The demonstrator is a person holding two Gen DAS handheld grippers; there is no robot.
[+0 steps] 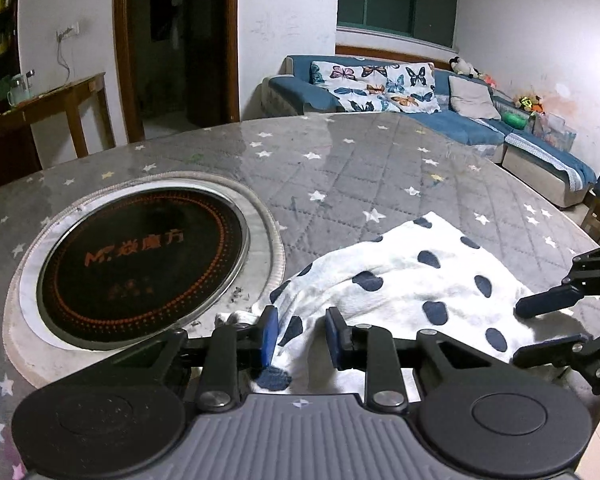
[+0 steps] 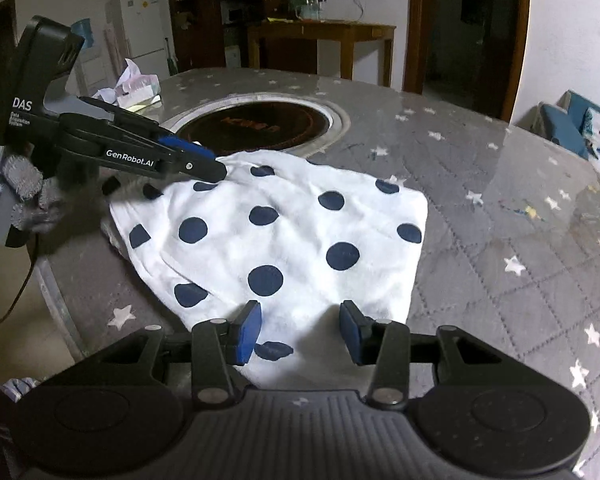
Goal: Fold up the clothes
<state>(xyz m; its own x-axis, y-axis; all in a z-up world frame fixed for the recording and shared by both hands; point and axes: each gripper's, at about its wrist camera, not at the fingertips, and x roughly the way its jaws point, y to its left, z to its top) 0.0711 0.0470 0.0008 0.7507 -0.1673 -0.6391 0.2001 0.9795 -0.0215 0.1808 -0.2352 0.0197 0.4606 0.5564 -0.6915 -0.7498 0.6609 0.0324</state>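
Left gripper (image 1: 302,336): black linkage frame, blue pads, jaws partly apart with white cloth bunched between them; whether the pads press the cloth cannot be told. In the right wrist view it (image 2: 210,160) sits at the garment's far left corner, held by a hand in a grey knitted glove (image 2: 28,196).

Right gripper (image 2: 300,330): same build, jaws parted over the near edge of the cloth, pads not pressing it. In the left wrist view it (image 1: 548,328) enters from the right edge.

White fabric garment with dark navy polka dots (image 2: 284,232): lies mostly flat on the table, folded over, a rough four-sided shape. Seen from the right wrist, its long axis runs from the near left to the far right corner; the left end is rumpled.

Round table under a grey quilted cover with white stars (image 2: 500,208): carries the garment near its edge.

Round black glass cooktop with orange markings (image 1: 140,256): set into the table's middle, just beside the garment.

Blue sofa with butterfly-print cushions (image 1: 380,84): against the far wall.
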